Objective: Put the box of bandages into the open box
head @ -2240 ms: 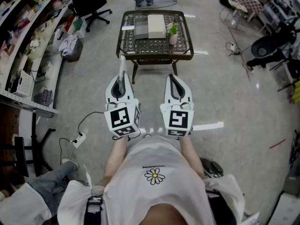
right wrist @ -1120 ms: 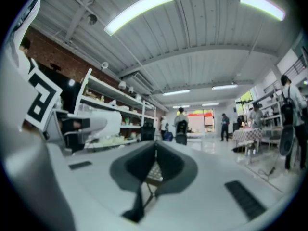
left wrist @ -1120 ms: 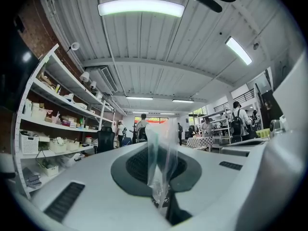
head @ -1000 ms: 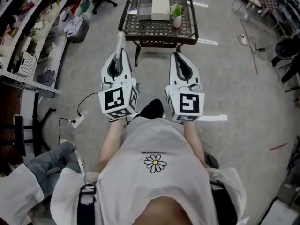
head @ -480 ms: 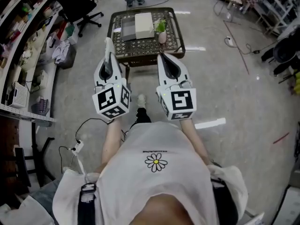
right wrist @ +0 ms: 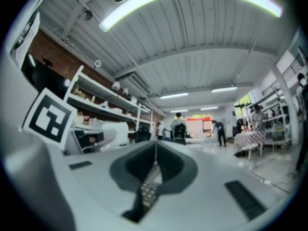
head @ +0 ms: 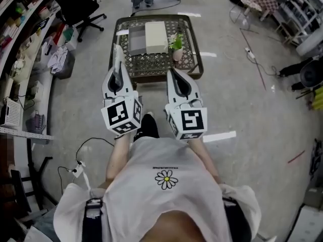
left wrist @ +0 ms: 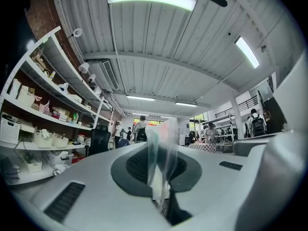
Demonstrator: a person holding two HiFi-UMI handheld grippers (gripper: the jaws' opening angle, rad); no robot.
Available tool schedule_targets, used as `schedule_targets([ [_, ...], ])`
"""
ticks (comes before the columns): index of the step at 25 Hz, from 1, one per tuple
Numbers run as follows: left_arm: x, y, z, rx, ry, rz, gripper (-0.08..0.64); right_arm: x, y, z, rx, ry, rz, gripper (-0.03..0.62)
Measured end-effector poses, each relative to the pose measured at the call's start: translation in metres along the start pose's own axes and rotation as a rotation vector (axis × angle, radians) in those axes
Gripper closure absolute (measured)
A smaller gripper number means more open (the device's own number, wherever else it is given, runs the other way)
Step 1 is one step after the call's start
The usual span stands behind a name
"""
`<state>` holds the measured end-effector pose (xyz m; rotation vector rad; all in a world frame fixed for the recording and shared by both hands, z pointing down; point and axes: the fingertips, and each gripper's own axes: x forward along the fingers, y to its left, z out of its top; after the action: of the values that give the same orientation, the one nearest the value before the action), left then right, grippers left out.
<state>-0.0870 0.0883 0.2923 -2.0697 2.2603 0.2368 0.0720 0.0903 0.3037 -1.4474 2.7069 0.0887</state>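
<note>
Head view, left to right.

- Shelving (head: 20, 44) with assorted clutter is seen along the left edge, and a black office chair (head: 81, 6) stands at upper left.
- Left gripper (head: 117, 68) is held out over the floor and pointed at the table. Its jaws are pinched together on a thin translucent packet (head: 117, 54), which sticks out past the tips. In the left gripper view the film is seen clamped between the pads, crumpled and faintly reddish at the top. No print can be read on it, so it cannot be confirmed as the bandage package.
- Lattice-topped table (head: 151, 63) with a dark frame stands directly ahead. In the head view the packet's far end overlaps its near-left corner.
- On the far part of the tabletop lies a grey open box (head: 136, 40). A cream closed box (head: 155, 36) lies just beside it on the right, apparently touching.
- A small potted plant (head: 176, 43) stands near the right of the cream box.
- Right gripper (head: 172, 73) is held parallel to the left one, with its tip over the table's near edge in the head view. Its fingers are closed flat against each other, and nothing is seen between them in the right gripper view.
- A pale tape strip (head: 219, 136) lies on the floor to the right.
</note>
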Motion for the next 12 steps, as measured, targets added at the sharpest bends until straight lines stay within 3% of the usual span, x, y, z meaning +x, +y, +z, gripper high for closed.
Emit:
schedule_targets([
  [6,0.096,0.035,-0.015,0.002,0.0,-0.05,0.522,0.095,-0.008,-0.022,0.026,0.032,-0.036,0.561],
  [12,0.203,0.043,-0.034,-0.016,0.045,-0.17,0.522,0.176,-0.039,-0.032,0.0,0.071,-0.125,0.561],
])
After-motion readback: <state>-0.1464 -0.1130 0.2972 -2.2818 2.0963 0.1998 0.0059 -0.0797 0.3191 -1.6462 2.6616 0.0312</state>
